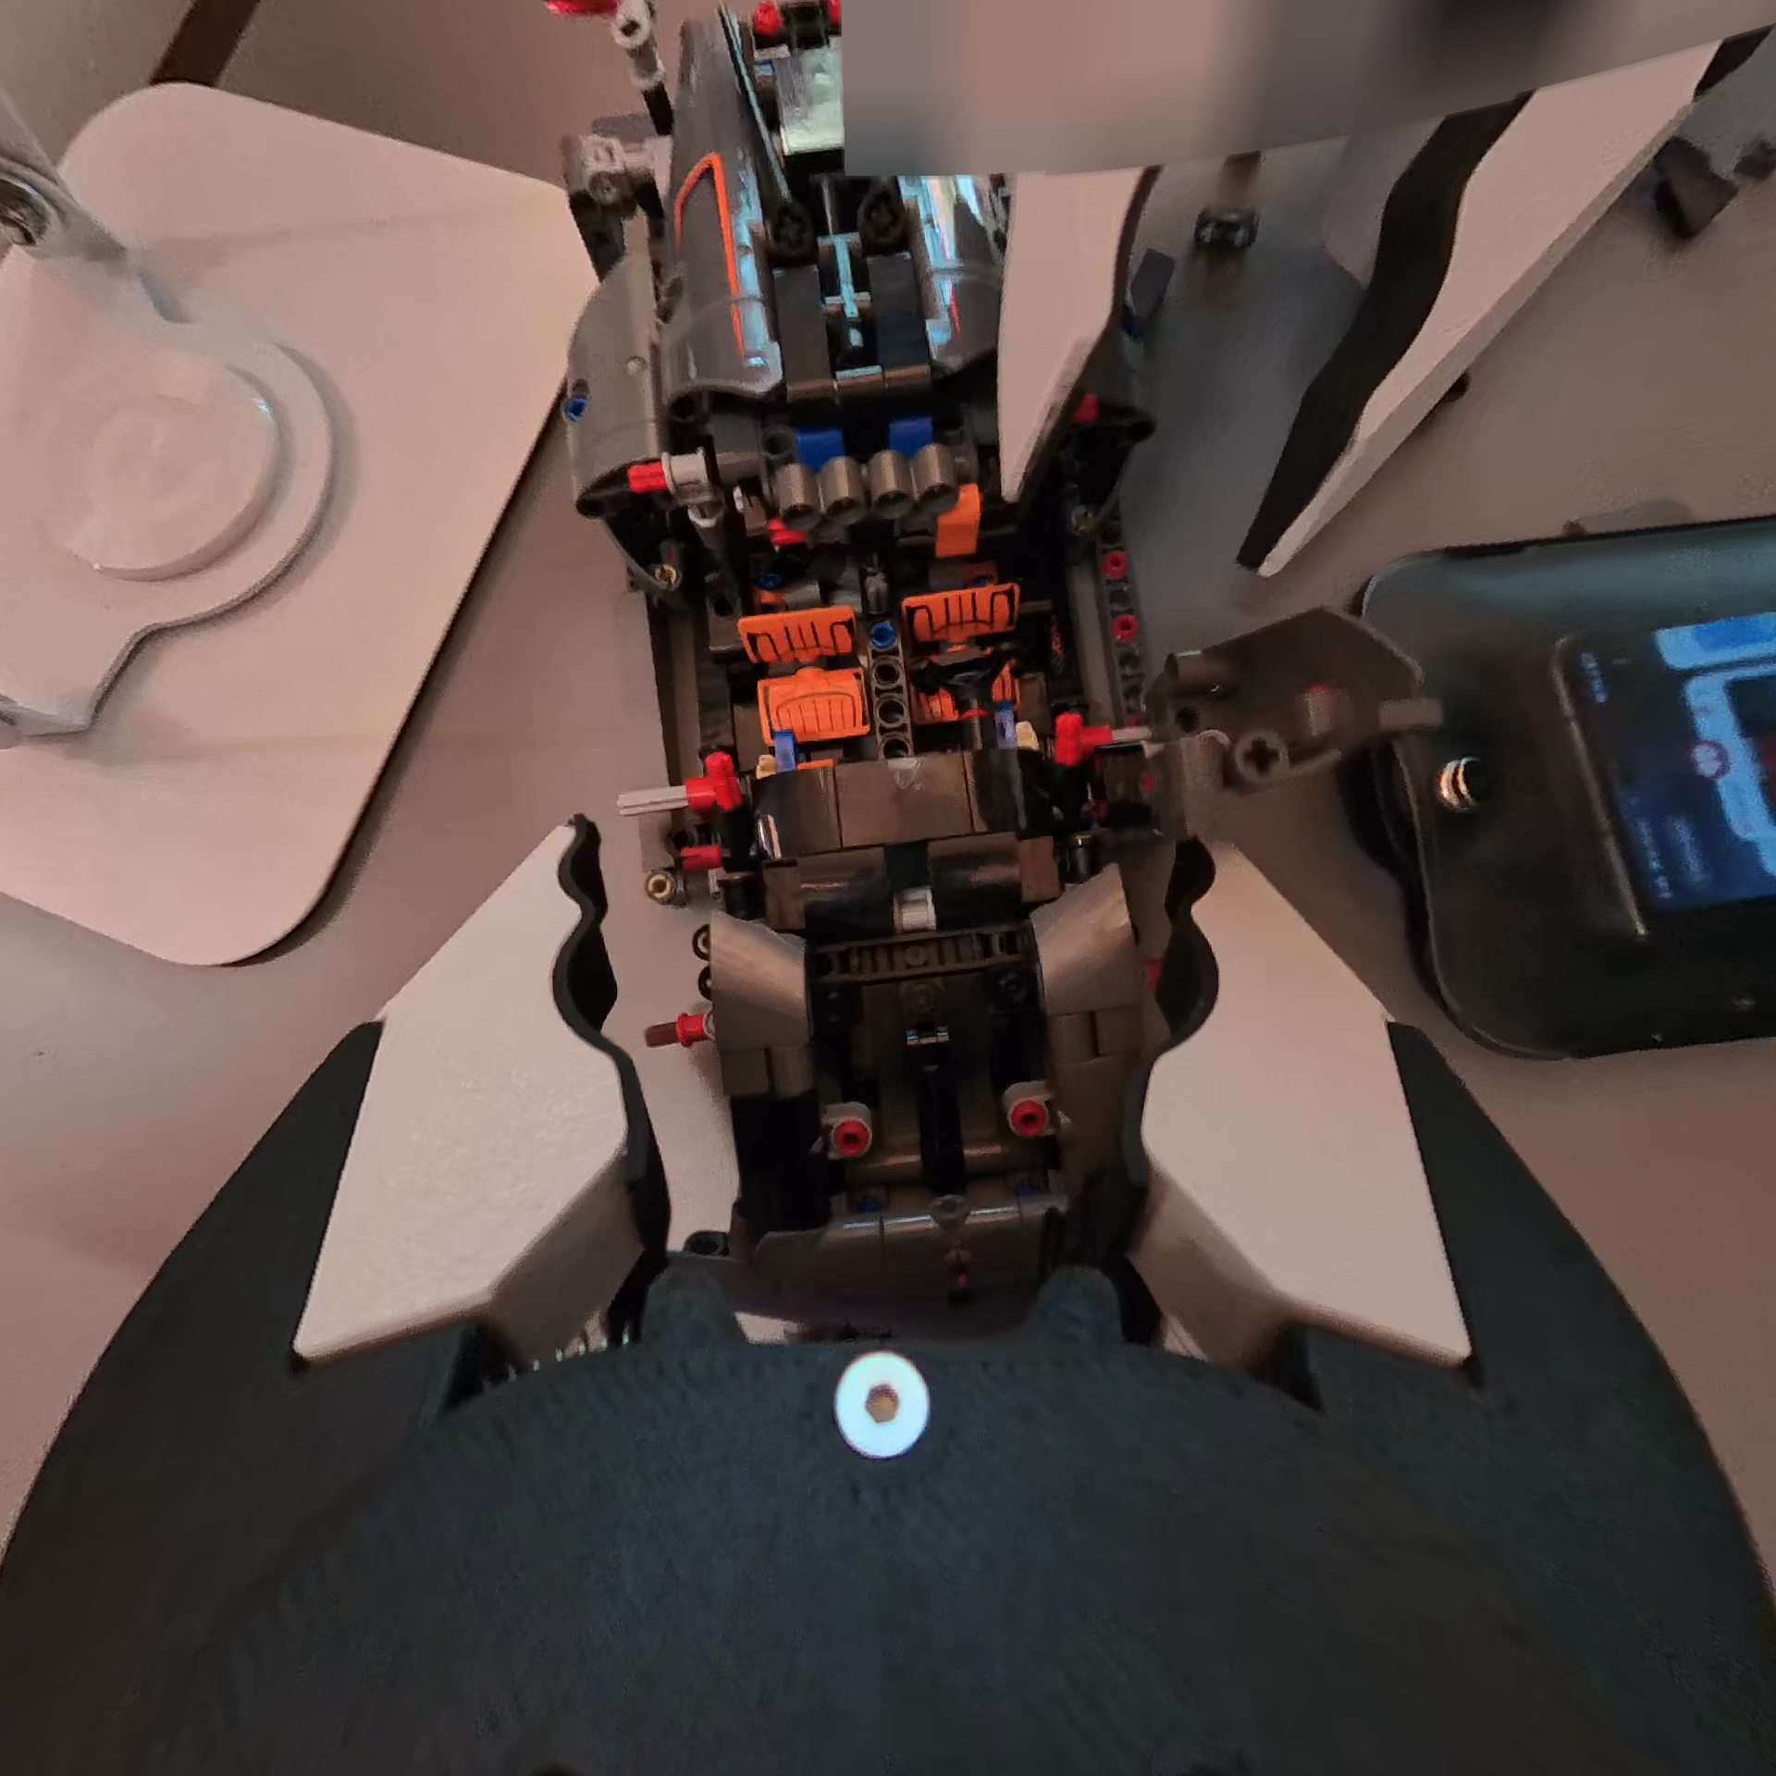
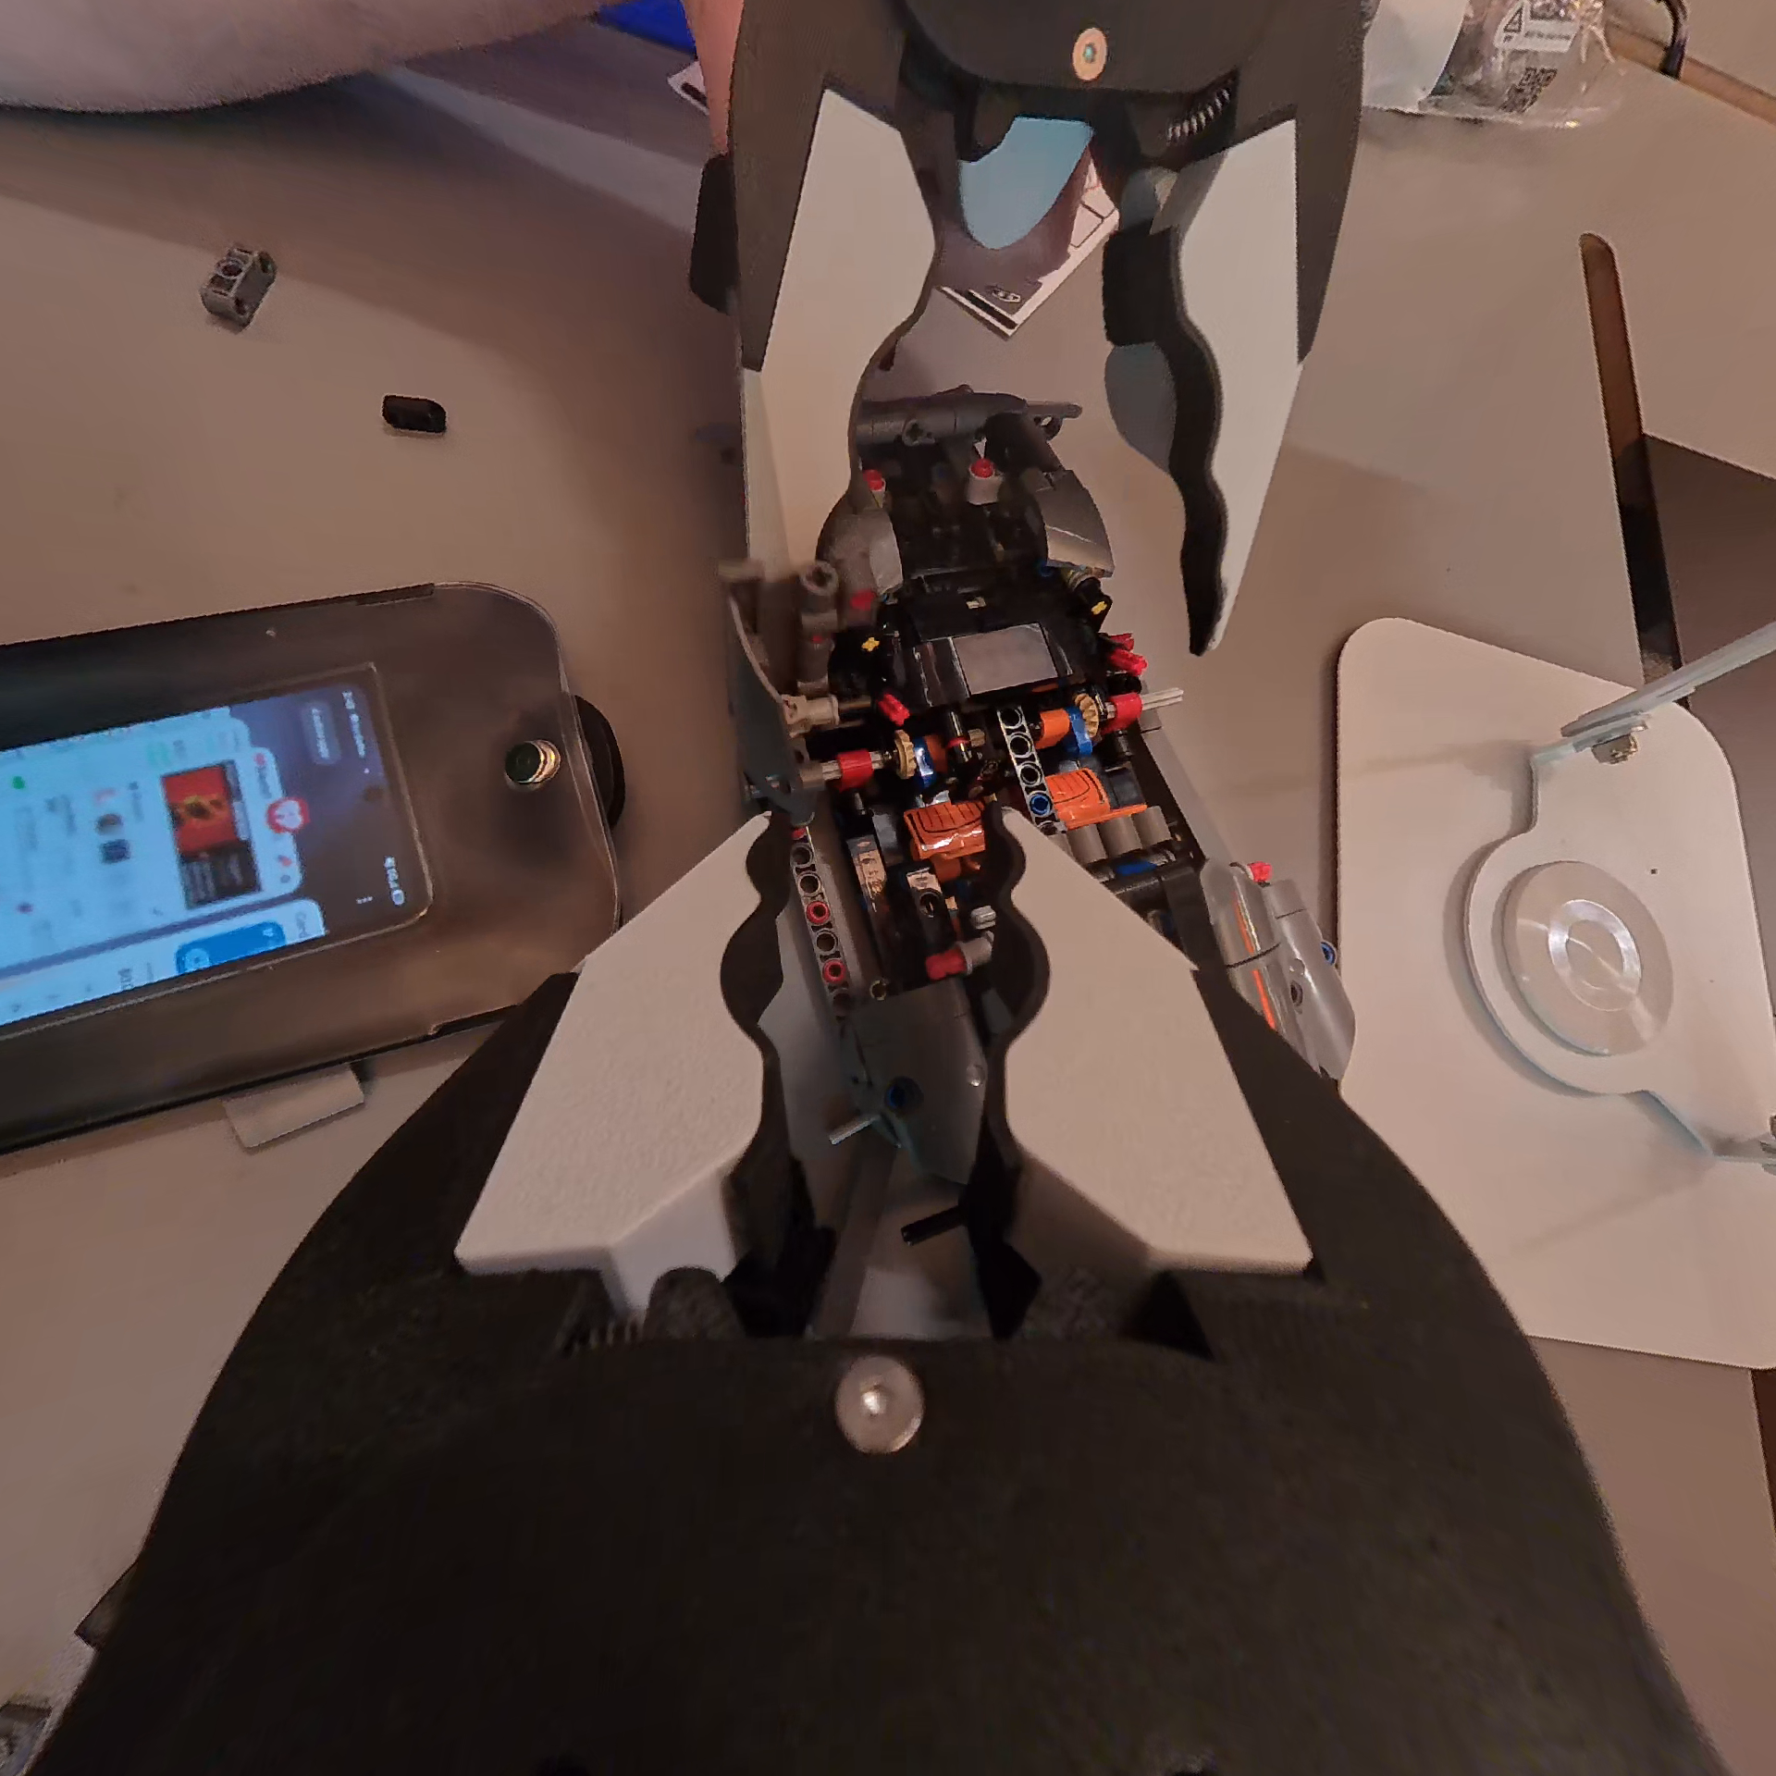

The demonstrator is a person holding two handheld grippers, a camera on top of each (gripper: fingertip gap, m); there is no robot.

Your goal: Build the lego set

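- The lego car (image 1: 865, 730), a long, half-built black and grey model with orange seats (image 1: 798, 634) and red pins, lies on the pale table (image 1: 500, 673), between a white plate with a clear disc (image 1: 192, 500) and a phone in a dark holder (image 1: 1634, 769).
- The left gripper (image 1: 884, 961) straddles one end of the car; its two fingers sit against the grey panels on either side, so it appears clenched on the model, steadying it.
- The right gripper (image 2: 889, 923) comes from the opposite end and closes around the other half of the body, with its wavy black pads (image 2: 750, 923) at the side beam with red pins and at the cabin; it too looks to be grasping the car.
- A grey panel piece (image 1: 1278, 702) on an axle stands out from the car's side nearest the phone, touching the body but seemingly not fully seated, though that is hard to judge.
- The step in hand seems to be holding or repositioning the whole model with both claws, perhaps before pressing that side panel home.
- A small grey connector (image 2: 235, 279) and a small black piece (image 2: 413, 413) lie loose on the table, well apart from the car.
- The next move likely calls for one claw to keep its hold while the other lets go to push the panel or fetch a loose piece, without twisting the fragile frame.
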